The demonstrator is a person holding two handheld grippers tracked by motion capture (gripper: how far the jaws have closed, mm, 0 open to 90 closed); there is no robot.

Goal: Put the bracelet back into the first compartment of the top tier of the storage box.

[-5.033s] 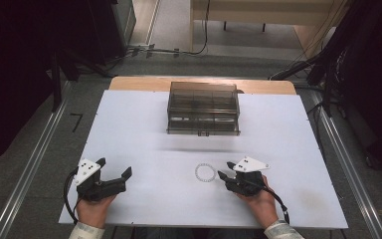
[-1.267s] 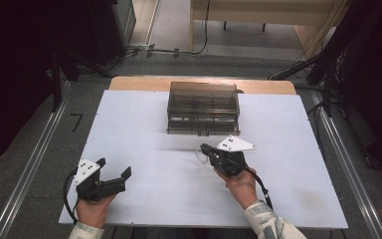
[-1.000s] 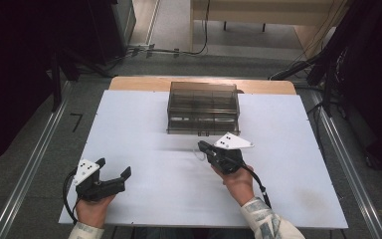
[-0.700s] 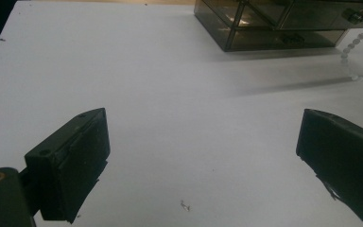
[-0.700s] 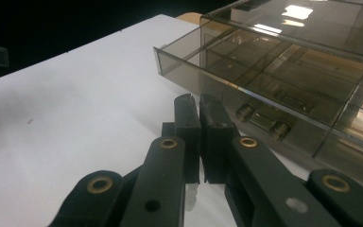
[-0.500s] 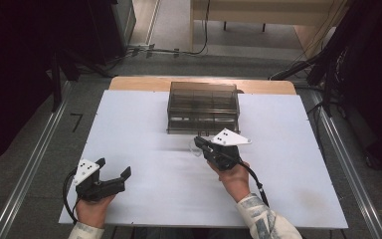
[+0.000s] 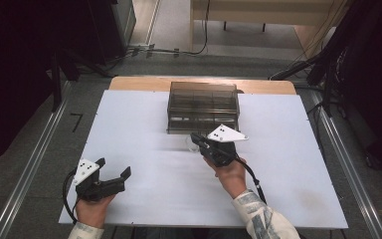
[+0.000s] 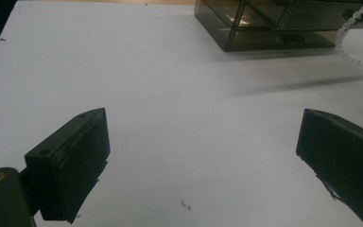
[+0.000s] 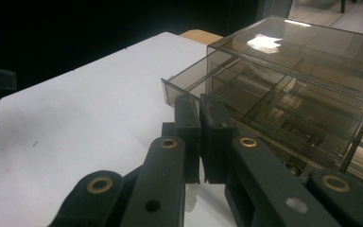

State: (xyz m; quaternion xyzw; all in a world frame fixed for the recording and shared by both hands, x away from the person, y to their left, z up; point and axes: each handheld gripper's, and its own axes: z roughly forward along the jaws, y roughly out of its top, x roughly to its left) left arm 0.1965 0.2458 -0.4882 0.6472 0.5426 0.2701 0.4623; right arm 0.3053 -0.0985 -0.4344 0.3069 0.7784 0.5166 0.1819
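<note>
A smoky clear drawer box (image 7: 203, 104) stands at the table's far middle. My right gripper (image 7: 195, 137) is just in front of it, shut on a white bead bracelet (image 7: 191, 145) that dangles under the jaws. The left gripper view shows the bracelet (image 8: 354, 33) hanging before the box (image 8: 274, 23). In the right gripper view the jaws (image 9: 200, 111) are pressed together close to a drawer (image 9: 185, 84) that stands pulled out a little from the box (image 9: 307, 61). My left gripper (image 7: 113, 168) rests near the table's front left, open and holding nothing (image 8: 203, 123).
The white table top (image 7: 144, 124) ends at metal rails on both sides. A wooden strip (image 7: 129, 82) runs behind the box, with cables on the floor beyond. A sleeve (image 7: 258, 219) comes in at the bottom right.
The bracelet lay on the table by my right gripper earlier. Now the right gripper holds it and has moved forward and left to the box's front. The left gripper stayed put.
</note>
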